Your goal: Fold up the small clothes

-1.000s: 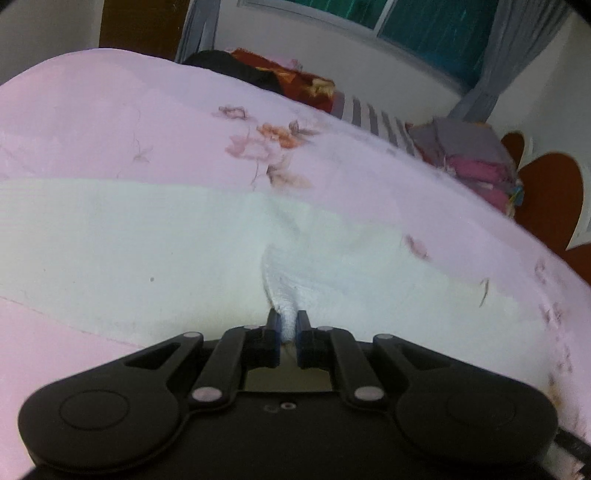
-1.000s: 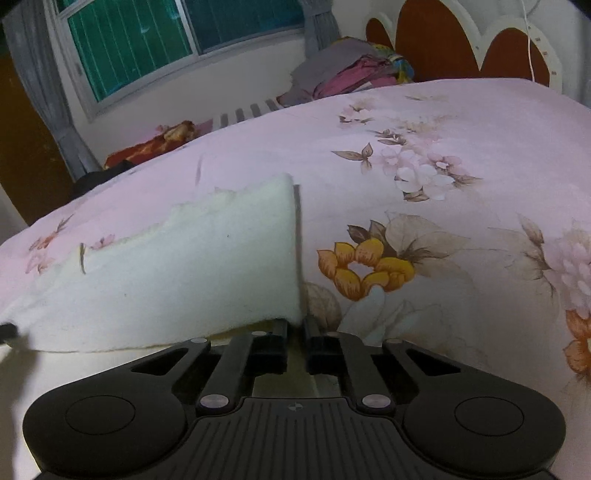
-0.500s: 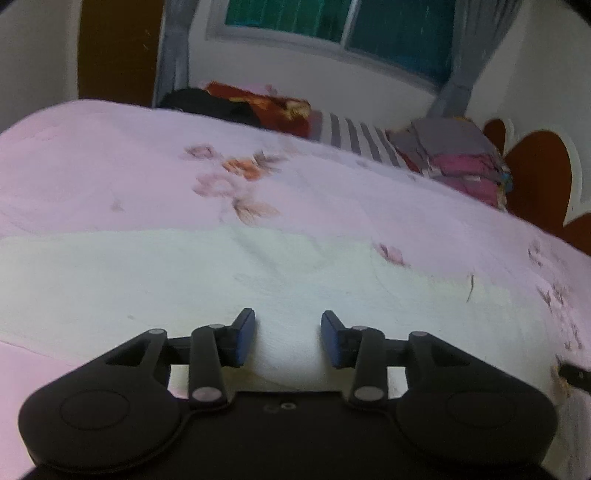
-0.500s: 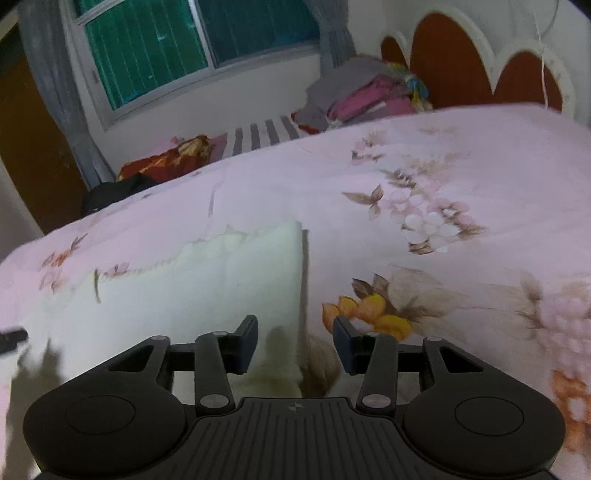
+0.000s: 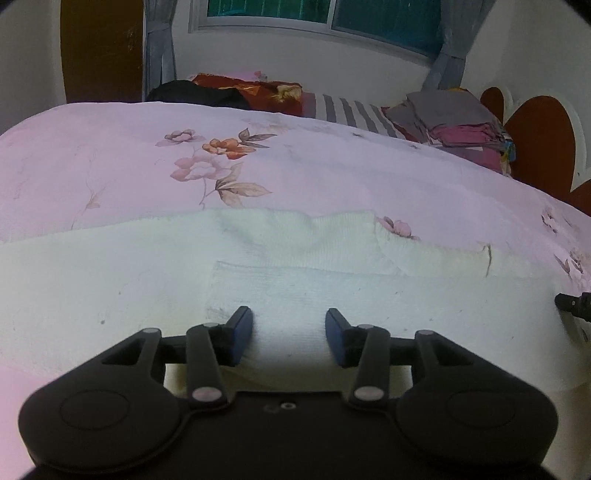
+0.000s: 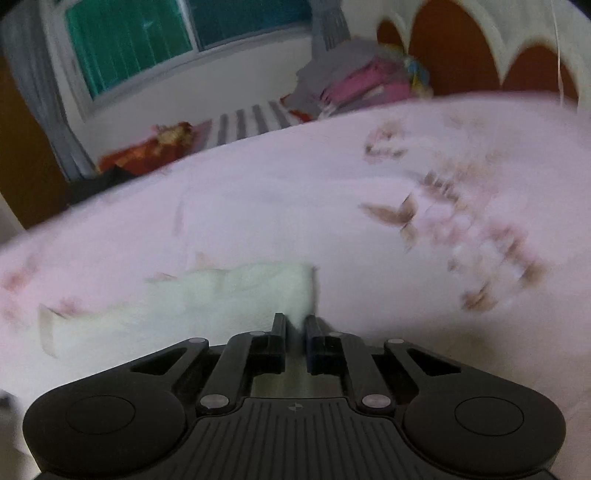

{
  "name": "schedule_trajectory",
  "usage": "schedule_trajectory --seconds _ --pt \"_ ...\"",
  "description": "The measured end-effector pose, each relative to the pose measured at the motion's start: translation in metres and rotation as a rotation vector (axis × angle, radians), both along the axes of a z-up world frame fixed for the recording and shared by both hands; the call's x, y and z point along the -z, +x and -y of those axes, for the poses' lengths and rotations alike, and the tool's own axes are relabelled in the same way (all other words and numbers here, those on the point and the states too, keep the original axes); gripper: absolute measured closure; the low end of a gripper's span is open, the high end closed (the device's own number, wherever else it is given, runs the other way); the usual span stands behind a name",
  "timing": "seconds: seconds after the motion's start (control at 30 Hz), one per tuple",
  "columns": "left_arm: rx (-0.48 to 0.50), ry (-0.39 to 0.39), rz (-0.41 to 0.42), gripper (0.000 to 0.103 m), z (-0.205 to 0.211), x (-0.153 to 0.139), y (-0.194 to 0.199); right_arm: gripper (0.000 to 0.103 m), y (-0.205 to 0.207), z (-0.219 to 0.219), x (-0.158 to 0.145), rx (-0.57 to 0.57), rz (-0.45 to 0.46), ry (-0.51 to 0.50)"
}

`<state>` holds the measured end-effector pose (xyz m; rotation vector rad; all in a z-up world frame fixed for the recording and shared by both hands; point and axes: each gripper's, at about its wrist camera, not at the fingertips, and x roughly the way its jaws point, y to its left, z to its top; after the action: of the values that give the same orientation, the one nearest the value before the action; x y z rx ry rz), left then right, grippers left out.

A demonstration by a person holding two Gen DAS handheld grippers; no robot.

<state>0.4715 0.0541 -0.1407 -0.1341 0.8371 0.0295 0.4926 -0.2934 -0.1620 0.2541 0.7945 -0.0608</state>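
A white knitted garment (image 5: 295,280) lies flat across the pink floral bedsheet (image 5: 110,166), folded over on itself with a ribbed edge at the far side. My left gripper (image 5: 289,338) is open and empty, its blue pads just above the cloth's near part. In the blurred right wrist view, my right gripper (image 6: 295,328) is shut on the right-hand corner of the white garment (image 6: 207,295). The tip of the right gripper (image 5: 574,304) shows at the right edge of the left wrist view.
A stack of folded clothes (image 5: 458,125) lies at the far right by the red headboard (image 5: 535,144). A striped pillow (image 5: 351,110) and a red and black bundle (image 5: 236,92) lie along the far edge under the window (image 5: 317,18).
My left gripper let go of the cloth, opened and drew back. My right gripper opened half a second ago and has now shut on the garment's right corner while moving.
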Motion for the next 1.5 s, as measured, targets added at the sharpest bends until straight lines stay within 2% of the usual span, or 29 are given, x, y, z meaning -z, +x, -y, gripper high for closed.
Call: schedule_trajectory --seconds 0.07,0.13,0.2,0.3,0.4,0.47,0.5,0.53,0.63,0.8,0.97,1.33,1.43,1.5 --pt "-0.009 -0.013 -0.015 0.059 -0.002 -0.004 0.001 0.094 -0.001 0.0 -0.001 0.005 0.001 -0.014" --pt "-0.008 -0.023 -0.022 0.054 -0.004 -0.01 -0.003 0.093 -0.008 -0.004 -0.006 -0.005 0.007 -0.036" --pt "-0.012 -0.011 -0.012 0.038 -0.005 -0.016 -0.008 0.091 -0.022 -0.01 -0.014 -0.029 0.028 -0.054" --pt "-0.01 0.008 0.005 0.037 -0.009 -0.024 -0.02 0.09 -0.048 -0.029 -0.023 -0.092 0.067 -0.1" --pt "-0.027 0.002 -0.017 0.036 -0.018 -0.029 -0.029 0.087 -0.067 -0.049 -0.026 -0.156 0.071 -0.097" --pt "-0.043 -0.003 -0.036 0.036 -0.026 -0.029 -0.034 0.079 -0.074 -0.065 -0.02 -0.202 0.054 -0.124" --pt "-0.052 -0.003 -0.044 0.035 -0.031 -0.03 -0.038 0.064 -0.074 -0.071 -0.015 -0.214 0.027 -0.135" --pt "-0.062 -0.004 -0.045 0.035 -0.036 -0.031 -0.042 0.058 -0.075 -0.075 -0.011 -0.223 0.005 -0.132" --pt "-0.107 -0.006 -0.039 0.028 -0.057 -0.037 -0.056 0.058 -0.08 -0.082 -0.018 -0.23 0.023 -0.081" --pt "-0.219 -0.033 -0.042 0.031 -0.106 -0.043 -0.08 0.058 -0.085 -0.107 -0.036 -0.285 0.058 -0.036" --pt "-0.327 -0.064 -0.048 0.032 -0.157 -0.045 -0.102 0.058 -0.09 -0.153 -0.046 -0.377 0.073 0.001" --pt "-0.555 -0.174 -0.05 0.035 -0.257 -0.033 -0.132 0.058 -0.086 -0.245 -0.052 -0.517 0.088 0.042" --pt "-0.614 -0.207 -0.036 0.042 -0.284 -0.026 -0.134 0.058 -0.083 -0.261 -0.049 -0.535 0.08 0.038" --pt "-0.641 -0.221 -0.017 0.053 -0.297 -0.022 -0.133 0.058 -0.081 -0.269 -0.046 -0.537 0.075 0.035"
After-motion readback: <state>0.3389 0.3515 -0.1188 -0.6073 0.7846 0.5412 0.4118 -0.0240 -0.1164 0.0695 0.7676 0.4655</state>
